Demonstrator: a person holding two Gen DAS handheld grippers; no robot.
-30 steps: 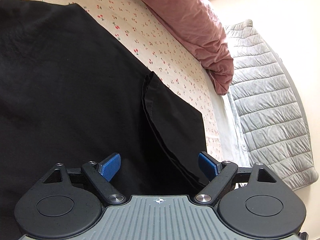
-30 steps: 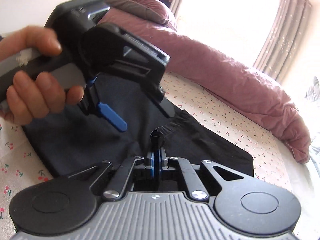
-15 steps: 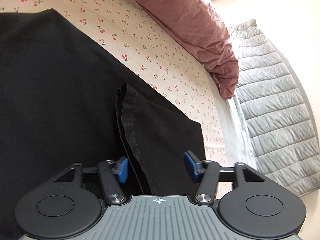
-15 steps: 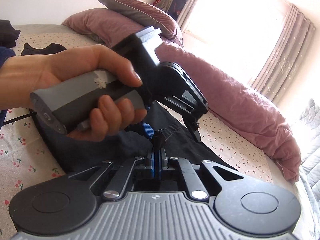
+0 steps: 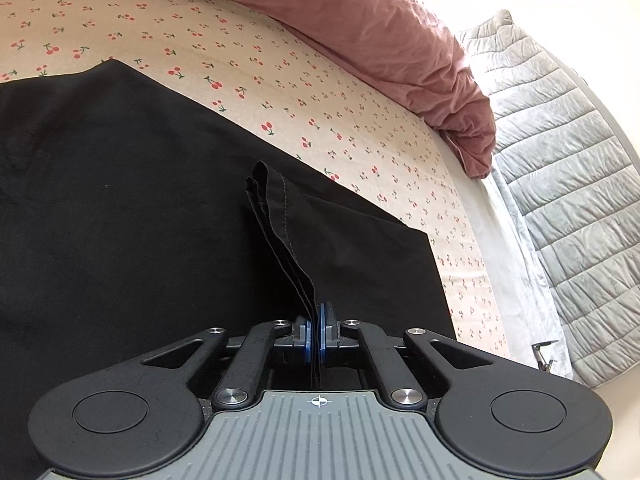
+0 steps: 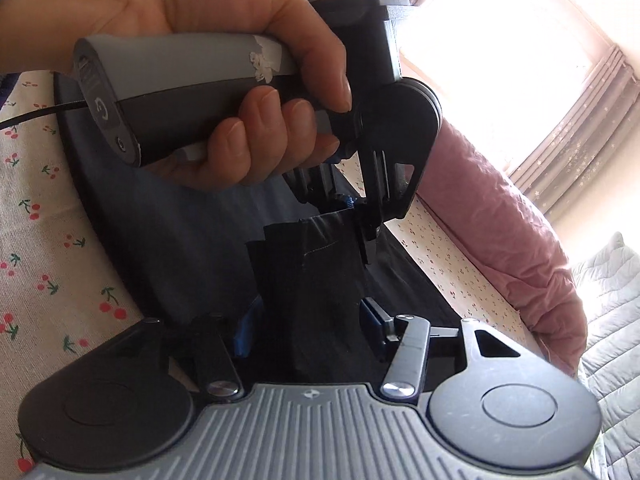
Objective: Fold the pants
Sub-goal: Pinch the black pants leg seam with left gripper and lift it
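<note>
The black pants (image 5: 120,208) lie flat on the bed (image 5: 248,64). The left gripper (image 5: 316,338) pinches a raised edge of the pants, and the right gripper (image 6: 308,328) is wide apart around the cloth.

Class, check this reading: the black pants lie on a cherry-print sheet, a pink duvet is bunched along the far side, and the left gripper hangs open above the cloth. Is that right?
Not quite. The left gripper is shut on a raised hem of the black pants, as the left wrist view shows. The cherry-print sheet and pink duvet are as described.
</note>
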